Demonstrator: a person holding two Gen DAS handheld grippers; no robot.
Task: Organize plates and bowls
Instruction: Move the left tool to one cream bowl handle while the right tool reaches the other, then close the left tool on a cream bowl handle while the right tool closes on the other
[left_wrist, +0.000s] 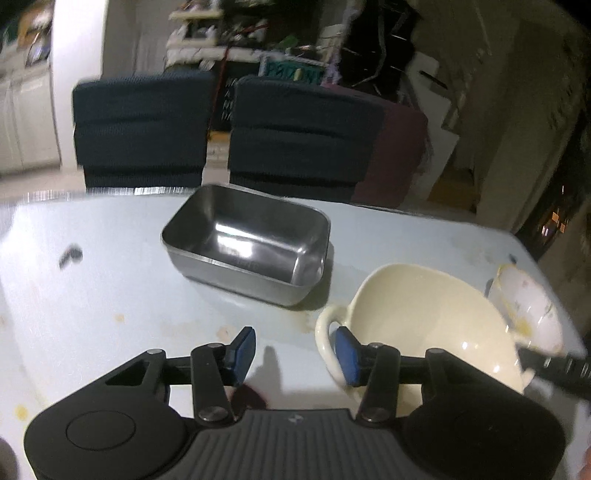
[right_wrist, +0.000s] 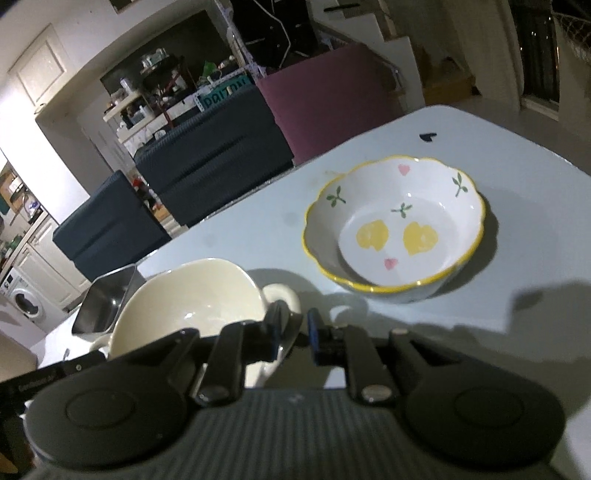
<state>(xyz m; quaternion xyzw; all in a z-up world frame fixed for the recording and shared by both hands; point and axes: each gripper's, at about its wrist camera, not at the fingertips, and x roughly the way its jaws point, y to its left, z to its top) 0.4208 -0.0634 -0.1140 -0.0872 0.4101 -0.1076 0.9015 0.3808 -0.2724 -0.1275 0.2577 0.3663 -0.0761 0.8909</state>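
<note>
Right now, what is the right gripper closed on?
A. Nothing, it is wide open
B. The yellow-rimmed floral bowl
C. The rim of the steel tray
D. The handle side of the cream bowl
D: in the right wrist view the right gripper has its blue pads nearly together on the cream bowl by its handle; the floral bowl sits apart, untouched.

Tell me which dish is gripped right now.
The cream handled bowl: the right gripper clamps its rim. The flowered bowl and steel tin stand untouched.

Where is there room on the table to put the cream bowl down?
Bare table lies left of the steel tin, and in front of it, ahead of the open left gripper. It is crowded on the right, where the cream bowl sits close to the flowered bowl.
</note>
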